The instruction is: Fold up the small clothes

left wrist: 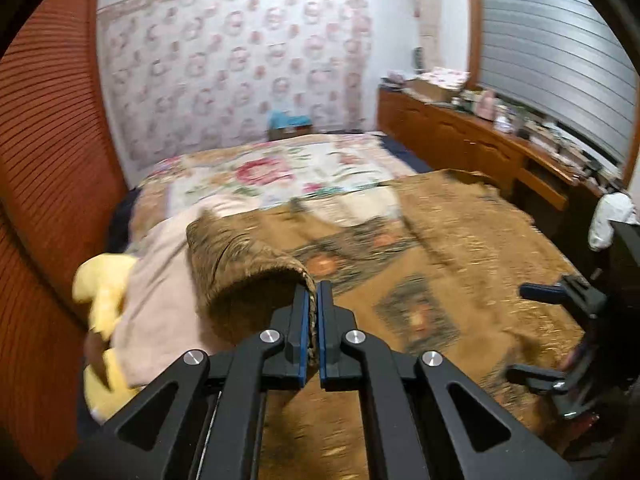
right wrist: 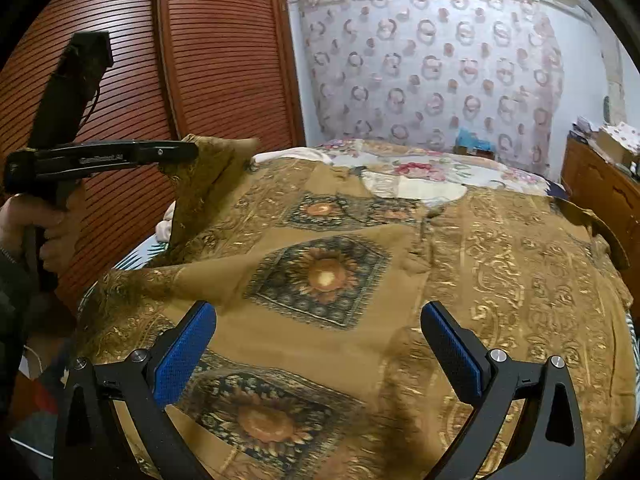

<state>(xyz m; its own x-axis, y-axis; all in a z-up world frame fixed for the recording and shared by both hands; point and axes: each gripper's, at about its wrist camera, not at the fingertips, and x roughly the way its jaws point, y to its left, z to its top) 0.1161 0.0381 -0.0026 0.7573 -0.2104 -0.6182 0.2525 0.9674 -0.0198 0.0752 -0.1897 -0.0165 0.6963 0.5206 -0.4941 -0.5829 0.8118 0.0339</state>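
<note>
A brown garment with sunflower squares (right wrist: 360, 264) lies spread across the bed. My left gripper (left wrist: 313, 300) is shut on its left edge and holds that edge lifted, so the cloth curls over (left wrist: 240, 268). The same gripper shows in the right wrist view (right wrist: 188, 152), pinching the raised corner. My right gripper (right wrist: 318, 320) is open and empty, just above the garment's near part. It also shows at the right of the left wrist view (left wrist: 560, 320), open.
A floral bedspread (left wrist: 260, 172) covers the far half of the bed. Pink cloth (left wrist: 160, 300) and a yellow item (left wrist: 104, 292) lie at the left. A red slatted wardrobe (right wrist: 224, 60) stands left; a cluttered wooden sideboard (left wrist: 480, 136) stands right.
</note>
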